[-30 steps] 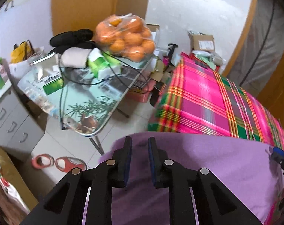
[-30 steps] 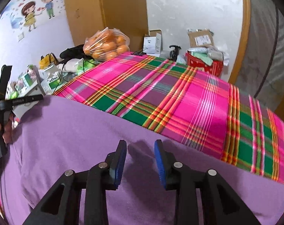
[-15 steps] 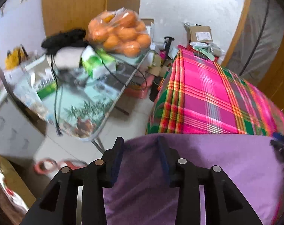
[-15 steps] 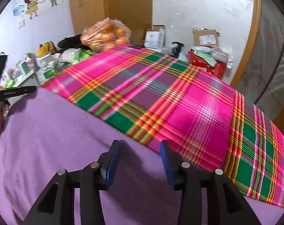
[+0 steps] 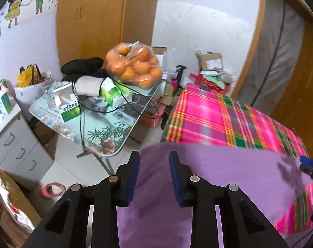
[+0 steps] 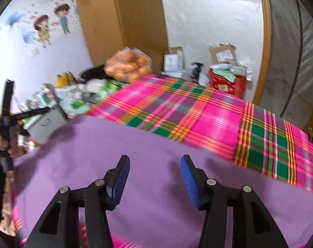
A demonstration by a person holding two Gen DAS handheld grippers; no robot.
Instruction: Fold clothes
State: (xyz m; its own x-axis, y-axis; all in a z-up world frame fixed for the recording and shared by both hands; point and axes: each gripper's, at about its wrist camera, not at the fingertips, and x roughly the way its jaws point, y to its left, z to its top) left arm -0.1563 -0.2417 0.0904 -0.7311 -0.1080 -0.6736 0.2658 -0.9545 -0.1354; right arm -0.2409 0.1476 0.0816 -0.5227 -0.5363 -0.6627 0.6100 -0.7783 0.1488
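1. Left wrist view: the left gripper [image 5: 154, 166] hangs above the near left corner of a purple garment [image 5: 228, 177]. Its jaws stand apart with nothing pinched between the blue pads; they have just been narrowing a little, and the cloth lies below them, not clamped.
2. The garment is spread flat over the near part of a plaid cloth [image 5: 218, 115] in pink, green and orange, which covers the work surface and runs away to the far right.
3. At the right edge of this view the tip of the right gripper [image 5: 309, 165] shows over the garment's right side.
4. Left of the plaid cloth stands a folding table [image 5: 106, 132] with a bamboo print. On it sit a bag of oranges [image 5: 135, 66], green-and-white cartons [image 5: 115, 93] and a black cable [image 5: 82, 111].
5. A grey drawer unit [image 5: 16, 146] stands at the far left, and red slippers [image 5: 53, 189] lie on the floor near it.
6. Right wrist view: the right gripper [image 6: 155, 171] is released, jaws spread wide over the purple garment [image 6: 135, 144], holding nothing.
7. Here the garment fills the near half, with the plaid cloth [image 6: 197, 115] beyond it.
8. At the left edge a hand [image 6: 1, 144] grasps the left gripper's black handle.
9. A red box [image 6: 228, 82] stands at the far end.
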